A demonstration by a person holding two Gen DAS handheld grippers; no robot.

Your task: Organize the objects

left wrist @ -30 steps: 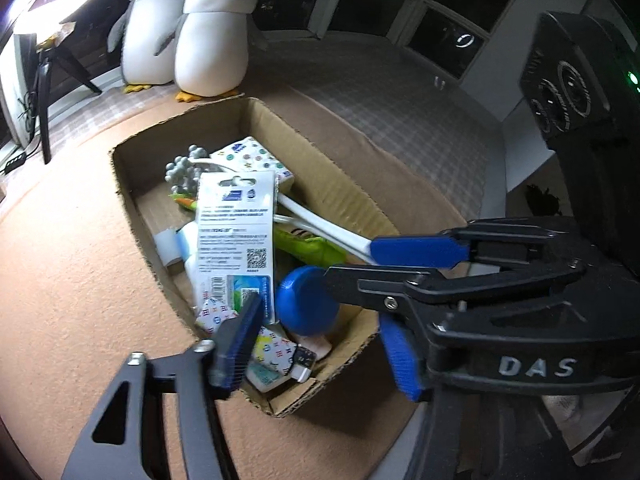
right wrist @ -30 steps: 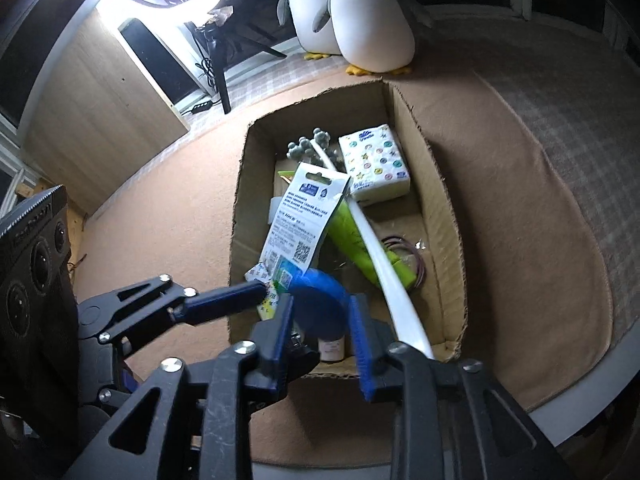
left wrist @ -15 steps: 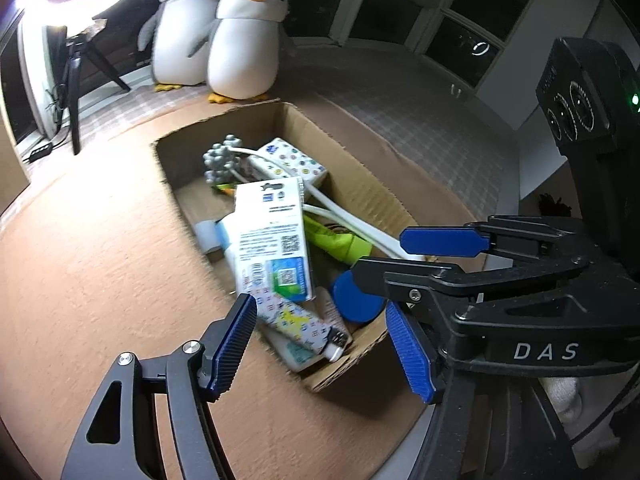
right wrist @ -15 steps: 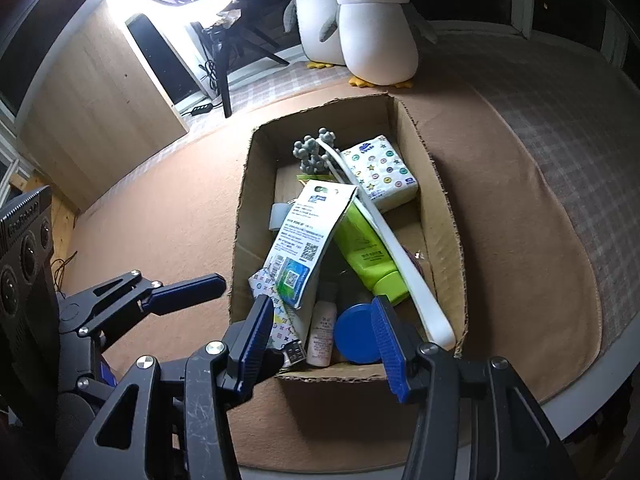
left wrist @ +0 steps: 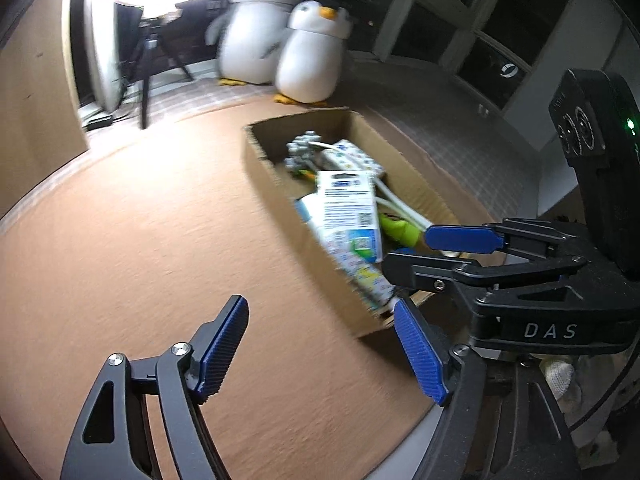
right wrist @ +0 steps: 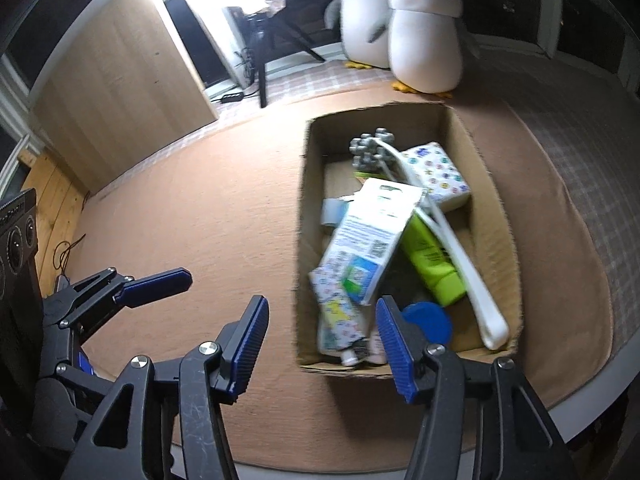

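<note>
Box (right wrist: 496,216) | ahead-right of right claw (right wrist: 324,344) | claw opening, empty

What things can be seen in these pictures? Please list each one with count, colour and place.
cardboard box: 1, brown, on the mat
mat: 1, orange-brown, under the box
printed card pack: 1, white and blue, on top of the pile in the box
tube: 1, lime green, in the box
long handle: 1, white, across the box
round lid: 1, blue, near end of the box
penguin toys: 2, white, behind the box
left tongs: 1, black with blue pads, opening, empty
right tongs: 1, black with blue pads, opening, empty
</note>
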